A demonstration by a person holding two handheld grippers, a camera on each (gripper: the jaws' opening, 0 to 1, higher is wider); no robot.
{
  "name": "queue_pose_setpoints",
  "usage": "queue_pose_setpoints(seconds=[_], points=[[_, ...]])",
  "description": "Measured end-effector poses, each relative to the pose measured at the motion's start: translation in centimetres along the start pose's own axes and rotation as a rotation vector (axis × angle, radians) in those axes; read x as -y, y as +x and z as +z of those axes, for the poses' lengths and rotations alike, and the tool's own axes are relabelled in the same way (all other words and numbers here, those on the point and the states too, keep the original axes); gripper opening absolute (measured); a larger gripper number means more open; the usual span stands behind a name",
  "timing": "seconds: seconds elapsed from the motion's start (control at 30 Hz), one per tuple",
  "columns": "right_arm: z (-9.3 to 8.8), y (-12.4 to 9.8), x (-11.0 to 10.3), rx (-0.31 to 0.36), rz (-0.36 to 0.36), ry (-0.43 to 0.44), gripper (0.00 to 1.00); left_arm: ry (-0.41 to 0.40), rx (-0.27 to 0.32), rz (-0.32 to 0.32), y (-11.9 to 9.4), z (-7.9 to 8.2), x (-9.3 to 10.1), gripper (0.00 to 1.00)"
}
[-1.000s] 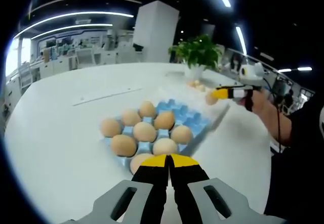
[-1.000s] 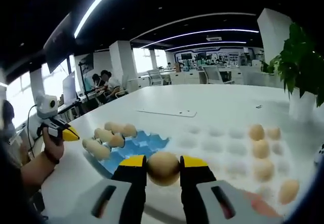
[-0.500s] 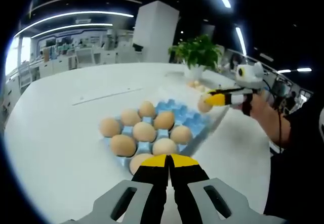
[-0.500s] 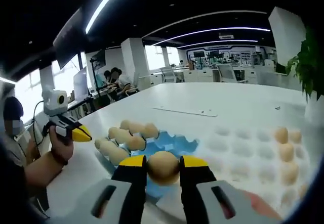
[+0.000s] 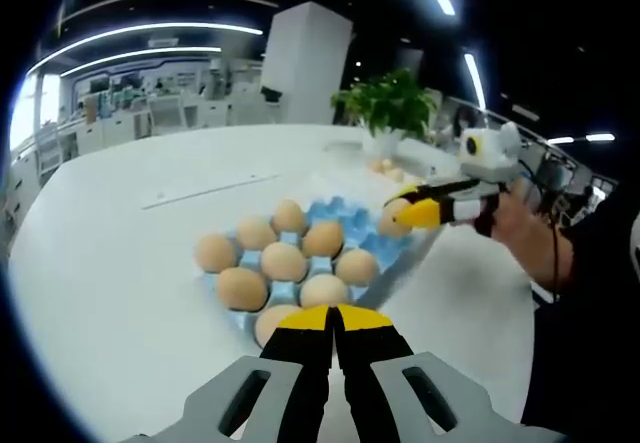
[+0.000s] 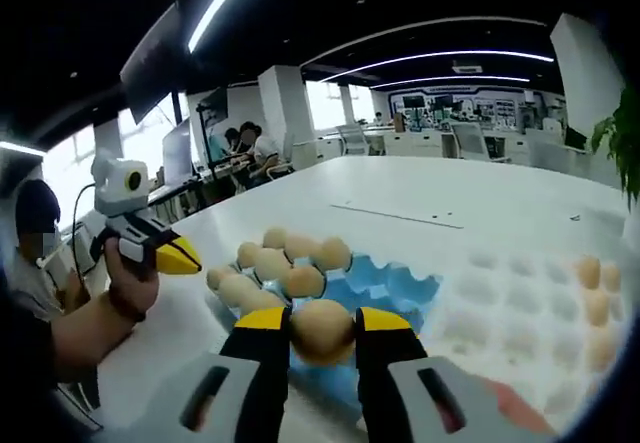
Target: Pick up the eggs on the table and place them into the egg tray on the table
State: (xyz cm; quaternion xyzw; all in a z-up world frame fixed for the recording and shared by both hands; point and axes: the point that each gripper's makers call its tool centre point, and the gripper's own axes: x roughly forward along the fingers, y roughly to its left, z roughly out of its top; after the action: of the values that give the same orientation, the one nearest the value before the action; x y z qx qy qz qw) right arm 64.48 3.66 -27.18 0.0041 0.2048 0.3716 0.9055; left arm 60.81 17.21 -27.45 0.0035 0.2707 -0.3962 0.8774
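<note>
Right tool [image 6: 322, 331] pinches an egg [image 6: 322, 330] between its jaws, above the near edge of the blue egg tray [image 6: 385, 285] on the white table [image 6: 420, 193]. Left tool [image 5: 335, 328], jaws pressed together and empty, hangs near the tray's filled corner. Other eggs [image 6: 590, 273] lie farther off on the table. Risk: too tight a squeeze could crack the shell; a release off-centre over a cup could roll the egg against its neighbours.

No legible text, labels, brands, numbers or signs found in either view. Screens far back in the office too small and blurred to read.
</note>
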Motion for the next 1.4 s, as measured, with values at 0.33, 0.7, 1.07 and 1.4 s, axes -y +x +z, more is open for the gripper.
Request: queue_pose_setpoints(seconds=[0.33,0.7,1.07,1.4], points=[[-1.0,1.7,-1.3,-0.051,0.033,-0.031,0.26,0.001,0.001,-0.003,0.0,0.2,-0.2,0.01],[-2.0,2.5,-2.0,-0.108,0.072,-0.105,0.27,0.002,0.002,-0.003,0.0,0.4,-0.5,0.01],[-2.5,2.7,-2.8,-0.223,0.236,-0.296,0.27,0.001,0.0,0.003,0.0,0.4,-0.6,0.01],[-2.7,3.1,-2.8,-0.369,0.317,-0.316,0.28,-0.004,-0.001,0.012,-0.1,0.3,-1.0,0.01]])
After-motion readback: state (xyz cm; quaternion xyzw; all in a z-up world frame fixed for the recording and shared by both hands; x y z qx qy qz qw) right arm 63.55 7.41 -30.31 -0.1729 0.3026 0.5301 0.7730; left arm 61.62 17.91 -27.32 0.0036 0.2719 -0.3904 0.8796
